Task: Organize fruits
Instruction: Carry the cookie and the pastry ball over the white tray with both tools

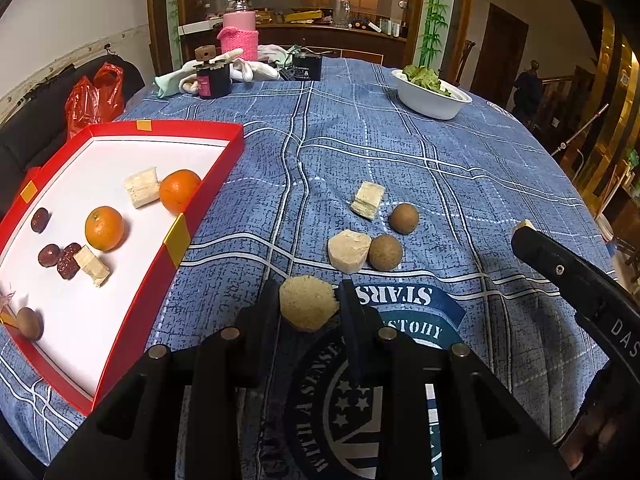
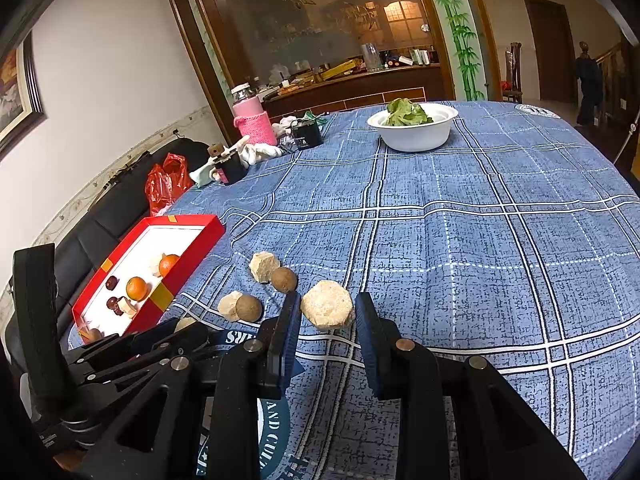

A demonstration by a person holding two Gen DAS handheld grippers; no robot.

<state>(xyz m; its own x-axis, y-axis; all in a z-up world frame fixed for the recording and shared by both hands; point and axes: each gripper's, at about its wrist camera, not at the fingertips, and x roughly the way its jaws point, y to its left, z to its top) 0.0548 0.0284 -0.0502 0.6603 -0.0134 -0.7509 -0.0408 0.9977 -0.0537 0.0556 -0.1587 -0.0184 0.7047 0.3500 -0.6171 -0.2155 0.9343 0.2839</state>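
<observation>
My left gripper (image 1: 309, 300) is shut on a pale cut fruit chunk (image 1: 308, 307) just above the blue cloth. My right gripper (image 2: 327, 307) is open around another pale chunk (image 2: 327, 310) that rests on the cloth, with gaps on both sides. Beyond lie two more pale chunks (image 1: 349, 250) (image 1: 368, 199) and two brown round fruits (image 1: 385, 252) (image 1: 404, 218). The red tray (image 1: 208, 184) at the left holds two oranges (image 1: 104, 228) (image 1: 179, 191), pale chunks, red dates (image 1: 49, 255) and a brown fruit.
A white bowl of lettuce (image 1: 434, 94) stands at the far right of the table. A pink bottle (image 1: 239, 30), black boxes (image 1: 214, 78) and white cloths sit at the far edge. A red bag (image 1: 94, 98) lies on the black sofa left of the table.
</observation>
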